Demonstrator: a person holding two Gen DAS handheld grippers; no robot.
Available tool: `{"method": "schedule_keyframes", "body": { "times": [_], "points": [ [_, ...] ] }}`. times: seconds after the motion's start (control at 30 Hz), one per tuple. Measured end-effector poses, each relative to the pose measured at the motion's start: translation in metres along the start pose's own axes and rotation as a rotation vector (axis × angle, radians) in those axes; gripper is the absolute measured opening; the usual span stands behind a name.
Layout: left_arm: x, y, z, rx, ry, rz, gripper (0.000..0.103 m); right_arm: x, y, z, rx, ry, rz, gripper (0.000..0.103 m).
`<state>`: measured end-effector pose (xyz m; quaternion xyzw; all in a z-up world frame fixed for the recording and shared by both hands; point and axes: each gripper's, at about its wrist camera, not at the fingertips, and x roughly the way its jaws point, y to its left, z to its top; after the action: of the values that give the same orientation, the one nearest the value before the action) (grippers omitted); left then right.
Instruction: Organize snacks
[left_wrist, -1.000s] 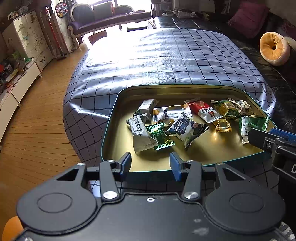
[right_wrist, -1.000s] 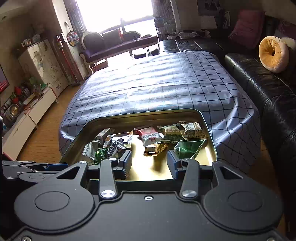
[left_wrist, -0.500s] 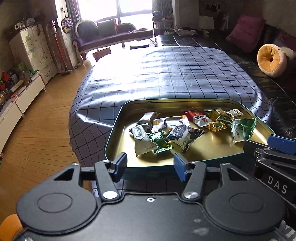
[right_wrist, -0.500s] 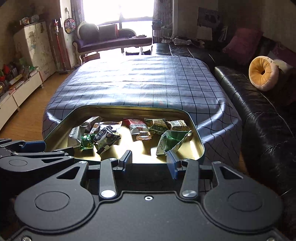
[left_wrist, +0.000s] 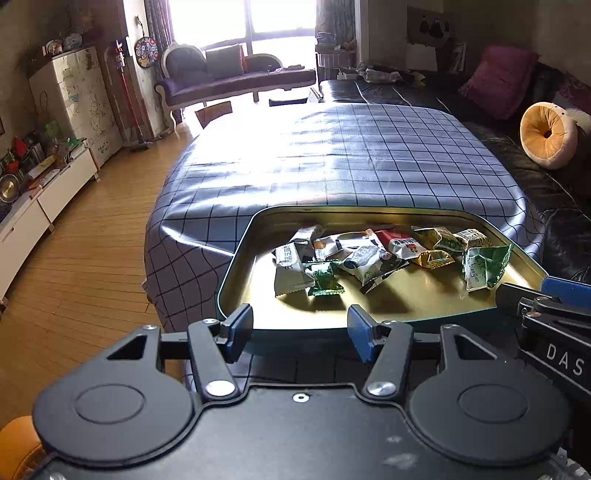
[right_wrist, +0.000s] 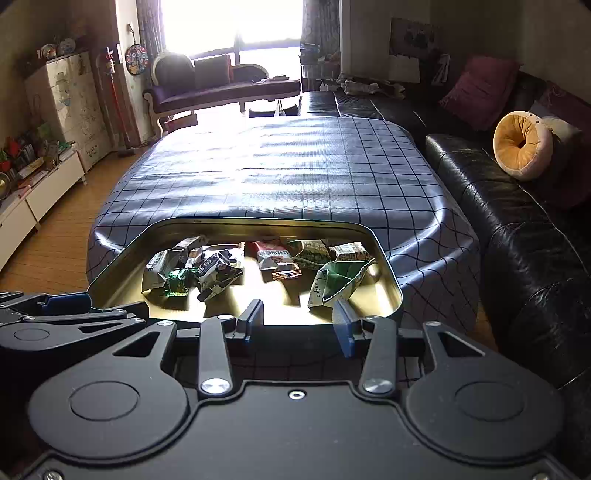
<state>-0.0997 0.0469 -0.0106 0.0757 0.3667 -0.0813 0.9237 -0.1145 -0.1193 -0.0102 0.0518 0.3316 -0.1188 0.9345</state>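
A gold tin tray with a teal rim sits at the near end of the table and holds several snack packets. Among them are a grey packet, a small green candy, a dark blue and white packet, a red packet and a big green packet. My left gripper hangs open just short of the tray's near wall, nothing between its fingers. My right gripper is open and empty too, near the tray, with the green packet just beyond its right finger.
The table wears a blue checked cloth. A black leather sofa with a round orange cushion runs along the right. Wooden floor and a low white cabinet lie to the left.
Both cameras have drawn back and tilted up, so the tray looks smaller and farther. The left jaws stand a little wider than a second ago. The packets lie as before.
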Motion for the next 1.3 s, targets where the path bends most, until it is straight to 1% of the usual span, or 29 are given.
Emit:
{"method": "schedule_keyframes", "body": {
  "times": [0.3, 0.77, 1.3],
  "points": [
    [-0.0044, -0.0018, -0.0002, 0.018, -0.017, 0.015, 0.059, 0.0008, -0.0005, 0.0013, 0.005, 0.016, -0.005, 0.051],
    [-0.0048, -0.0031, 0.0007, 0.022, 0.010, 0.006, 0.059, 0.0004, -0.0004, 0.0012, 0.014, 0.021, 0.003, 0.051],
    [-0.0052, -0.0013, 0.0022, 0.023, 0.016, -0.008, 0.059, 0.0025, -0.0001, 0.0005, 0.023, 0.032, 0.010, 0.051]
  ]
}}
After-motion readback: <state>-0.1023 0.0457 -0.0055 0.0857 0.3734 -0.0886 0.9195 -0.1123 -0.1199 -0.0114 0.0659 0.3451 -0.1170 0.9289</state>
